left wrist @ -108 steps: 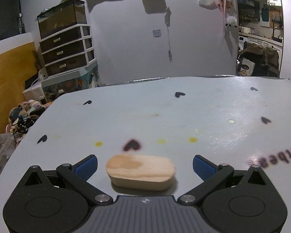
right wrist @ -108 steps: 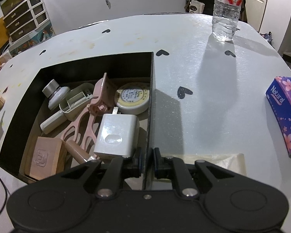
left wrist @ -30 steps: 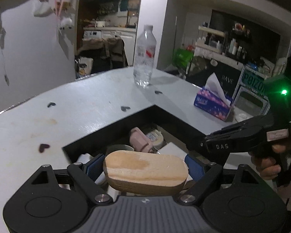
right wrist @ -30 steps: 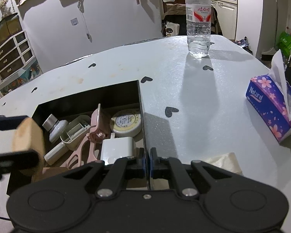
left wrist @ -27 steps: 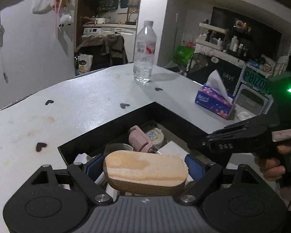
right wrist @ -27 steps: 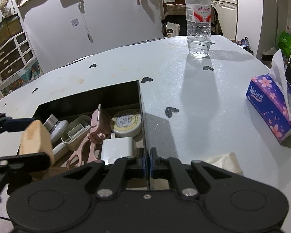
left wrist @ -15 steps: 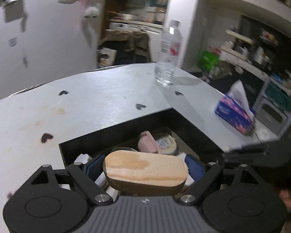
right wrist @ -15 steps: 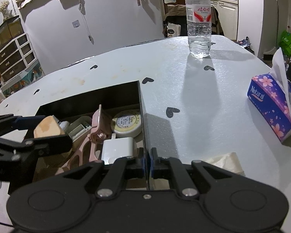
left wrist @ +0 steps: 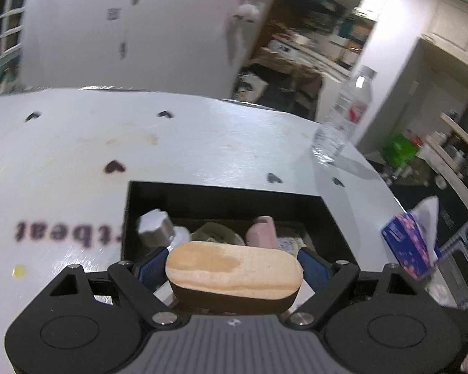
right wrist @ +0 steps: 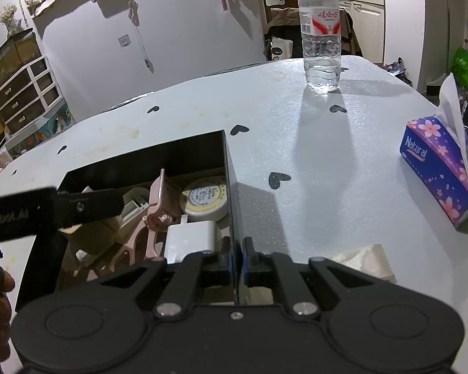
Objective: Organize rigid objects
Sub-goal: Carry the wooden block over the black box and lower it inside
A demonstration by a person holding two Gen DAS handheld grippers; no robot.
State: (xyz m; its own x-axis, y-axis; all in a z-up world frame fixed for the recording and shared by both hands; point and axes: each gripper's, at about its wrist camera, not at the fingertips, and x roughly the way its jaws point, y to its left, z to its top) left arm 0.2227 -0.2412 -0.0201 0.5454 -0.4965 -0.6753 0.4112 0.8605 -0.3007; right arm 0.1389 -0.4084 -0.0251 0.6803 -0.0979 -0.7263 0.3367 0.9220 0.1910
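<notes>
Overhead, the left gripper (left wrist: 234,268) clamps a pale oval wooden block (left wrist: 234,269) between its blue-padded fingers (left wrist: 312,266), carrying the block above the near end of an open black rectangular box (left wrist: 227,199) set on a white desk printed with small black hearts (left wrist: 202,143). Beneath the block, the left wrist view shows a white-capped small bottle (left wrist: 154,226), a cream container (left wrist: 215,232) and the top of a pink plastic clip (left wrist: 262,233) lying inside the box, all slightly blurred.

From the right wrist view, the right gripper (right wrist: 237,261) pinches the thin right wall of the box (right wrist: 232,187), its fingers (right wrist: 252,263) closed on either side of the panel near the front corner. Just inside that wall lie a white square charger (right wrist: 192,237) and, behind it, a round cream tin with a printed label (right wrist: 204,199). The pink clip (right wrist: 149,215) stretches diagonally beside them, with a cream open-topped case (right wrist: 134,205) to its left. The left gripper's black arm (right wrist: 46,212) reaches in over the left half of the box, the block (right wrist: 93,232) partly showing under it.

Farther back on the desk stands a clear plastic water bottle with a red and white label (right wrist: 321,37), upright and well apart from the box. A purple flowered tissue box (right wrist: 440,168) sits at the right edge, a white tissue sticking up from it, and a crumpled pale tissue (right wrist: 365,258) lies near the right gripper.
</notes>
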